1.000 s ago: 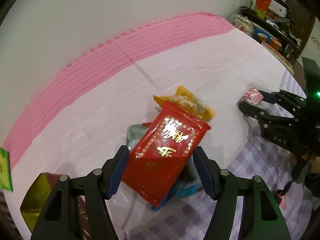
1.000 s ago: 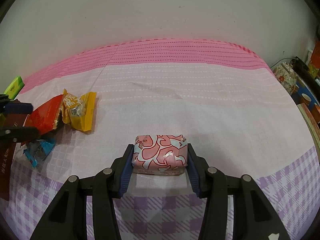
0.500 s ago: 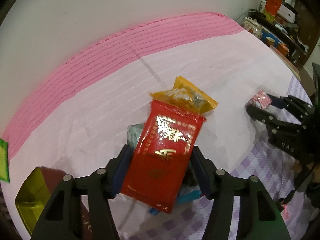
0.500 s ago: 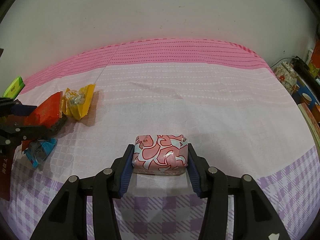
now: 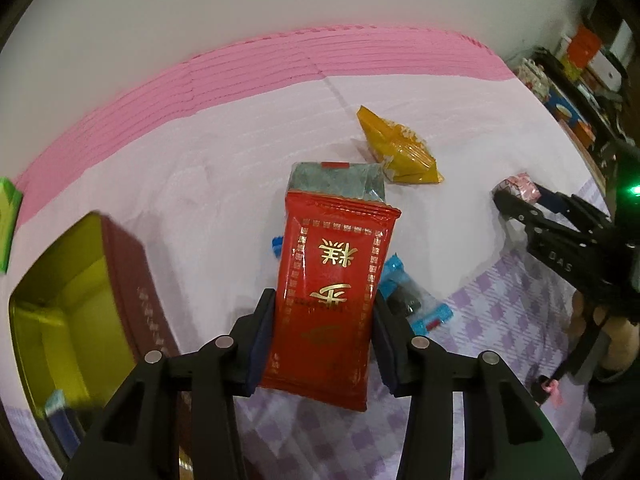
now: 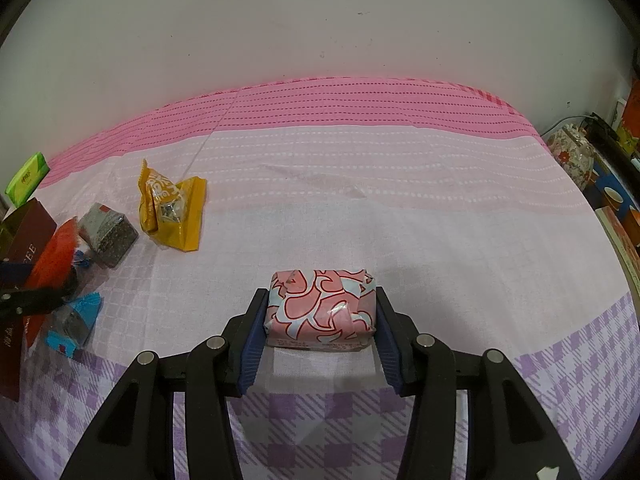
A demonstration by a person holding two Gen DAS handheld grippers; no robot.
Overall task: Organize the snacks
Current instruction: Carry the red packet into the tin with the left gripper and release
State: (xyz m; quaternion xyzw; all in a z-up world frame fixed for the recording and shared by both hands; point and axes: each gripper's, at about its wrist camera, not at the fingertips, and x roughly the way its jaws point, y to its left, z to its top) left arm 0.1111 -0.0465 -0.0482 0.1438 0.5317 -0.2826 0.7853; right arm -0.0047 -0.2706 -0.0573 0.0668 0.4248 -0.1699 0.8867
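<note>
Left claw (image 5: 324, 344) tight on glossy red gold-lettered packet (image 5: 334, 280); right claw (image 6: 320, 340) around pink-patterned block (image 6: 322, 308).

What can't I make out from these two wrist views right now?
- Left wrist view: the tin box is blurred and cut off at the left edge, so its contents are unclear.
- Left wrist view: the red packet in the left gripper covers most of the blue-wrapped snack and part of the grey packet.
- Right wrist view: the underside of the pink packet in the right gripper is hidden.
</note>
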